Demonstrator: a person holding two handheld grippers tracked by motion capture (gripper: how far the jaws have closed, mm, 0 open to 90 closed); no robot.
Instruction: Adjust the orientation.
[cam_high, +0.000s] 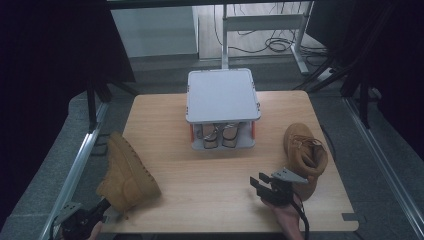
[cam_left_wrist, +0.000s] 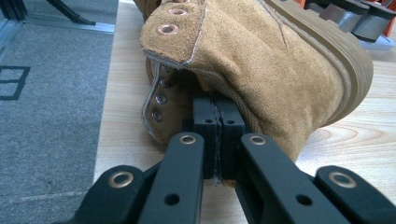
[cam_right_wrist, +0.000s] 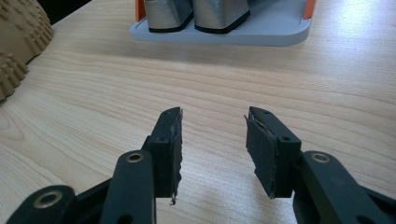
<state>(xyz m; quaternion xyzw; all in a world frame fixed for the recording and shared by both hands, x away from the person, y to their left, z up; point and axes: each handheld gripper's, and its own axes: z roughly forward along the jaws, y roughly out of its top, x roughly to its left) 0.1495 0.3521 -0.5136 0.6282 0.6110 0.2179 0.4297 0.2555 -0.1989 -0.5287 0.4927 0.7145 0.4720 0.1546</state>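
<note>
A tan suede boot (cam_high: 127, 172) lies tipped on its side at the table's left front, with its ridged sole (cam_right_wrist: 21, 42) turned toward the middle. My left gripper (cam_high: 105, 204) is at its ankle opening. In the left gripper view the jaws (cam_left_wrist: 218, 122) are pressed together on the boot's collar edge (cam_left_wrist: 243, 74). A second tan boot (cam_high: 304, 155) stands upright at the right. My right gripper (cam_high: 258, 181) sits just left of it, low over the wood. Its jaws (cam_right_wrist: 214, 121) stand apart with nothing between the pads (cam_right_wrist: 261, 149).
A grey two-level rack (cam_high: 220, 95) stands at the table's middle back, and a pair of silver shoes (cam_high: 220, 136) sits on its lower shelf (cam_right_wrist: 261, 32). Bare wood (cam_high: 210, 175) lies between the two boots. The table's left edge (cam_left_wrist: 105, 116) runs close to the left boot.
</note>
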